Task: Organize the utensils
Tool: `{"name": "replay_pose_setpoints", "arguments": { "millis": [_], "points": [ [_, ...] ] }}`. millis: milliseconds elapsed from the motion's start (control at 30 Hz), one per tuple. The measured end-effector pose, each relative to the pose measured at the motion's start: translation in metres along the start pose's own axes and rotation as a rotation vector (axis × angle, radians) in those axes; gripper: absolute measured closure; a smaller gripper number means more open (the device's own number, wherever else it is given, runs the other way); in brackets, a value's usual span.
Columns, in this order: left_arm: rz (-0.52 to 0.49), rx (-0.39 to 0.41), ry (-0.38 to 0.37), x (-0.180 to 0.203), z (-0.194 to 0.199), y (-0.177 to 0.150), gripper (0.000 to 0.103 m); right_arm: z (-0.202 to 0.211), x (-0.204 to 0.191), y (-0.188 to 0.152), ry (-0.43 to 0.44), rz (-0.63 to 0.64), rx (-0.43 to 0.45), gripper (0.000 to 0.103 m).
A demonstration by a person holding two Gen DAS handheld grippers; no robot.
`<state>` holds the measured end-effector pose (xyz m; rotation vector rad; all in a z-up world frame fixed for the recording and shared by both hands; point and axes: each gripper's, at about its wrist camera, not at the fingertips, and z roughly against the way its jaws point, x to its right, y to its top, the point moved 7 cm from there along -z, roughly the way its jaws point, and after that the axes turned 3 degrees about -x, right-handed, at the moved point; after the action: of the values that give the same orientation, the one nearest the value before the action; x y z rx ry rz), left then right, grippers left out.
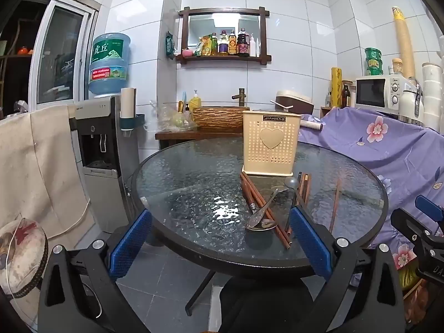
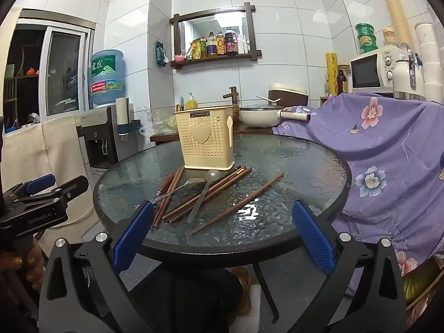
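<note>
With both my left hand-held gripper (image 1: 220,242) and right hand-held gripper (image 2: 222,234) spread and empty short of the desk (image 2: 305,172), nothing is sorted, so I judge my next move is pinching a wooden chopstick (image 2: 238,204) for the cream utensil holder (image 2: 205,141).

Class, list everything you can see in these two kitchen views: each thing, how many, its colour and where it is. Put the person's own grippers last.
Table: one, round, dark-rimmed glass, centre.
Holder: one, cream, upright at the table's far side.
Chopsticks: several, brown, loose in front of the holder; exact count unclear.
Spoons: two, metal, lying among the chopsticks.
Water bottle: one, blue, on the dispenser, left.
Microwave: one, white, right.
Cloth: one, purple, floral, right.
Shelf: one, dark wood, on the wall, holding bottles.
Left gripper: black, blue pads, open, empty.
Right gripper: black, blue pads, open, empty.
</note>
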<state>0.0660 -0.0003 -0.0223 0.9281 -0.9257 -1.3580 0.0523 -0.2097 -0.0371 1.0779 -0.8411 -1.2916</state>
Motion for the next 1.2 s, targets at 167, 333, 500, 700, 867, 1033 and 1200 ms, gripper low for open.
{"name": "replay_pose_setpoints", "arguments": {
  "millis": [167, 333, 500, 700, 867, 1033, 1200],
  "points": [
    [0.017, -0.004, -0.009, -0.0021, -0.0003, -0.0035, 0.006, 0.0000, 0.0003, 0.0004, -0.003, 0.000, 0.002, 0.005],
    [0.010, -0.009, -0.008, -0.0021, -0.0028, -0.0035, 0.006, -0.0040, -0.0034, -0.0034, 0.001, -0.002, 0.000, 0.005],
    [0.012, -0.006, -0.006, -0.0047, -0.0027, -0.0034, 0.006, 0.0003, -0.0036, -0.0042, 0.002, -0.003, 0.002, 0.005],
    [-0.006, -0.009, -0.004, 0.0019, -0.0012, -0.0024, 0.006, -0.0005, 0.0006, -0.0010, 0.003, -0.012, -0.005, 0.005],
    [-0.004, -0.015, -0.005, 0.0007, -0.0025, -0.0030, 0.006, -0.0006, 0.0008, -0.0014, 0.005, -0.011, -0.006, 0.005],
    [-0.007, -0.017, -0.002, 0.0014, -0.0027, -0.0035, 0.006, -0.0002, 0.0010, -0.0022, 0.006, -0.013, -0.008, 0.005],
    [-0.006, -0.024, -0.003, 0.0008, -0.0038, -0.0042, 0.006, 0.0001, 0.0008, -0.0027, 0.007, -0.012, -0.009, 0.005]
  ]
}}
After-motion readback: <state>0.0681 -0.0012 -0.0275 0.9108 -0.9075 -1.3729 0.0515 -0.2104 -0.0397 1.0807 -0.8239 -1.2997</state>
